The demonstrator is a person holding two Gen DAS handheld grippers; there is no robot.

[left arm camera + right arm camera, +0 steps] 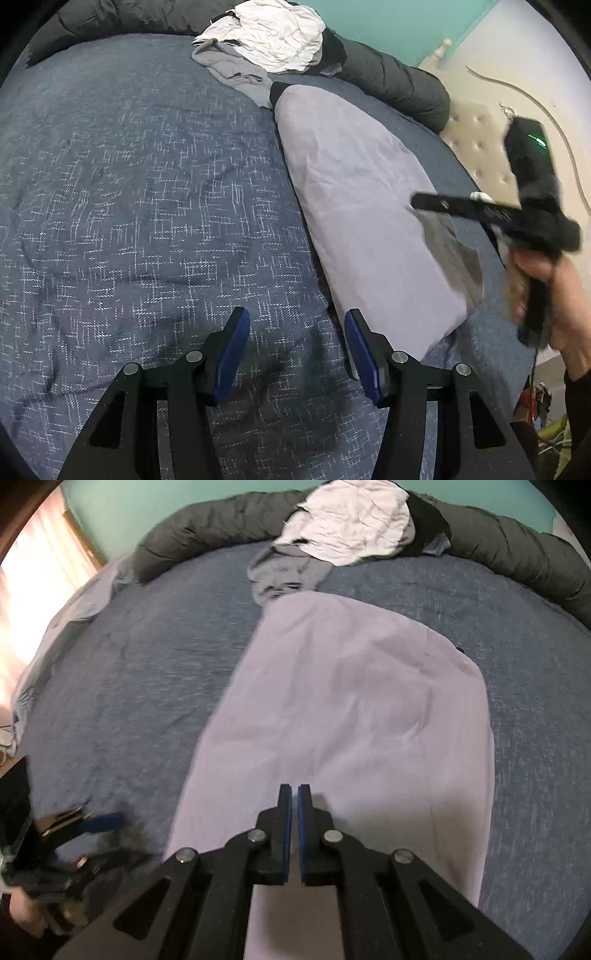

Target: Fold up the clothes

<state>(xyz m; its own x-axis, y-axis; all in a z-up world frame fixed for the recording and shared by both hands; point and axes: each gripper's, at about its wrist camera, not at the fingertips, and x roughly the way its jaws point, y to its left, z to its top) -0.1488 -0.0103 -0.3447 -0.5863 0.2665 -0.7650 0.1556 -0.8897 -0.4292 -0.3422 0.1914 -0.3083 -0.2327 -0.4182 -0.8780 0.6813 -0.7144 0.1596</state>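
Lavender garment laid flat on a bed, with both tongs above it

The bed (155, 686), under a blue blanket, carries the folded lavender garment (354, 716) at its middle and a heap of unfolded clothes (347, 520) against the dark bolster (207, 528) beyond; the right tongs (294, 794) are pressed together, empty, over the garment; the left tongs (297, 325) stand spread, empty, beside its edge
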